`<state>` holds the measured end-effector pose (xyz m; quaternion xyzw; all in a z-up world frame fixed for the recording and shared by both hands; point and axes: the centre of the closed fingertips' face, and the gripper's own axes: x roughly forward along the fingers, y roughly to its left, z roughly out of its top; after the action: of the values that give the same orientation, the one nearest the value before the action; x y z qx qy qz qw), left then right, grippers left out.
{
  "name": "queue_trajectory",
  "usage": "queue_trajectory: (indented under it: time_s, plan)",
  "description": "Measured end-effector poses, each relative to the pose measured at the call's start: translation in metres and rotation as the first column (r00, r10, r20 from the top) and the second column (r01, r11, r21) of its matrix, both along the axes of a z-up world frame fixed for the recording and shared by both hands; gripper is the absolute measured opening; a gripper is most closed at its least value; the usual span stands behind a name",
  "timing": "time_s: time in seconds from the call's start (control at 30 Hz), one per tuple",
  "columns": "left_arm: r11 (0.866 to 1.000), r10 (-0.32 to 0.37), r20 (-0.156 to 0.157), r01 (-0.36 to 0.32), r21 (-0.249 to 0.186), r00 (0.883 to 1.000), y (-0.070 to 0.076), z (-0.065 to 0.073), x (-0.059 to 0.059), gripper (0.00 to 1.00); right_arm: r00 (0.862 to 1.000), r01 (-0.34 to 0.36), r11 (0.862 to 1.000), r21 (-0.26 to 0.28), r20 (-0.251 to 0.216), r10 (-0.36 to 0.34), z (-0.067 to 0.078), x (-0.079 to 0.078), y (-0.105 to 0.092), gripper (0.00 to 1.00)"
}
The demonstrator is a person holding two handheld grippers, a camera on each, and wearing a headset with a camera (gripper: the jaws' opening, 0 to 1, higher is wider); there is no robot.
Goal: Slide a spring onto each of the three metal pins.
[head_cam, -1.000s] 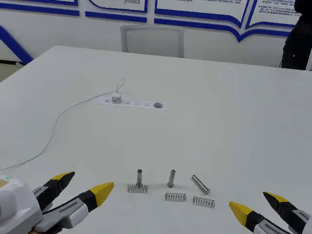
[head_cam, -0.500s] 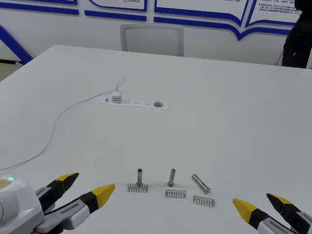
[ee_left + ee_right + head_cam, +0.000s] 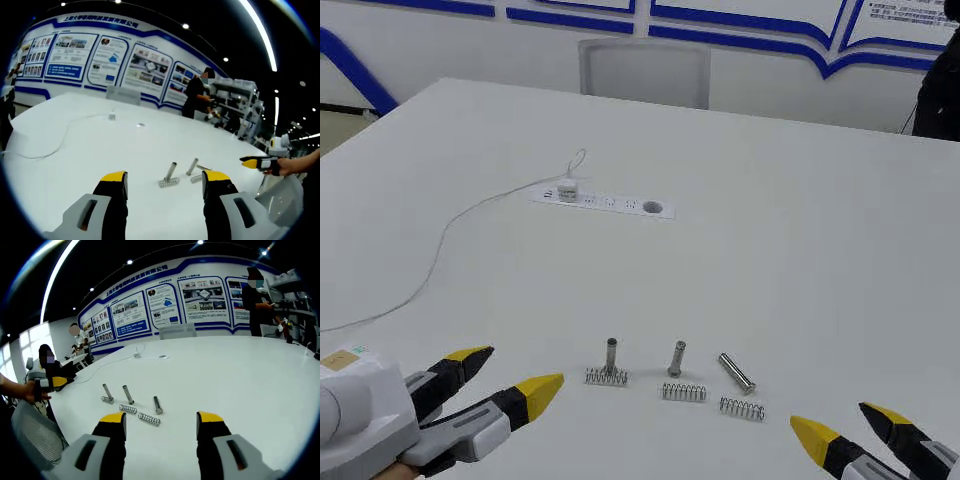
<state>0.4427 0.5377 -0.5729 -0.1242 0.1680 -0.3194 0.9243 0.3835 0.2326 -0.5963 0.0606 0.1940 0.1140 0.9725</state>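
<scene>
1. the left tool (image 3: 517, 368) hovers over the near left of the white table (image 3: 770, 250). its two yellow-tipped jaws are spread wide apart, gripping nothing and touching nothing.
2. the right tool (image 3: 833, 417) hovers at the near right. its jaws are also parted wide, and it is empty and clear of the parts.
3. three metal pins sit in a row between the two tools. the left pin (image 3: 611, 353) stands upright, the middle pin (image 3: 677, 356) stands with a slight lean, and the right pin (image 3: 735, 372) lies on its side at an angle.
4. three springs lie flat on the table, each beside a pin rather than around it. the left spring (image 3: 606, 377) is at the foot of the left pin. the middle spring (image 3: 683, 392) is just on the near side of the middle pin. the right spring (image 3: 742, 408) is just on the near side of the right pin.
5. farther back lies a white power strip (image 3: 603, 202), with a thin cable (image 3: 440, 245) trailing off to the left. a grey chair (image 3: 645, 70) stands at the table's far edge.
</scene>
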Motion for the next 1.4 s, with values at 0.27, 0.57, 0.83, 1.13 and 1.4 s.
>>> queue_trajectory:
  time_s: [0.27, 0.57, 0.83, 1.13, 1.4]
  plan:
    - [0.999, 0.033, -0.024, -0.034, -0.009, 0.999, 0.008, -0.006, 0.004, 0.59, 1.000, -0.015, 1.000, -0.013, -0.018, 0.015, -0.003, -0.001, 0.003, 0.57]
    - [1.000, -0.011, -0.026, 0.011, 0.004, 1.000, -0.002, -0.008, -0.001, 0.58, 0.999, -0.010, 1.000, -0.022, -0.033, 0.009, -0.008, 0.000, -0.002, 0.56]
    - [0.999, -0.037, -0.025, 0.037, 0.019, 0.999, -0.009, -0.010, -0.004, 0.64, 0.999, -0.021, 1.000, -0.018, -0.048, 0.020, -0.011, 0.002, -0.001, 0.56]
    - [0.998, -0.043, -0.013, 0.044, 0.035, 0.999, -0.009, -0.010, -0.004, 0.69, 0.997, -0.051, 0.998, -0.025, -0.053, 0.049, -0.009, 0.016, -0.001, 0.56]
    - [0.998, -0.044, -0.007, 0.045, 0.054, 0.999, -0.009, -0.011, -0.004, 0.71, 0.993, -0.113, 0.992, -0.062, -0.041, 0.111, 0.001, 0.043, 0.003, 0.56]
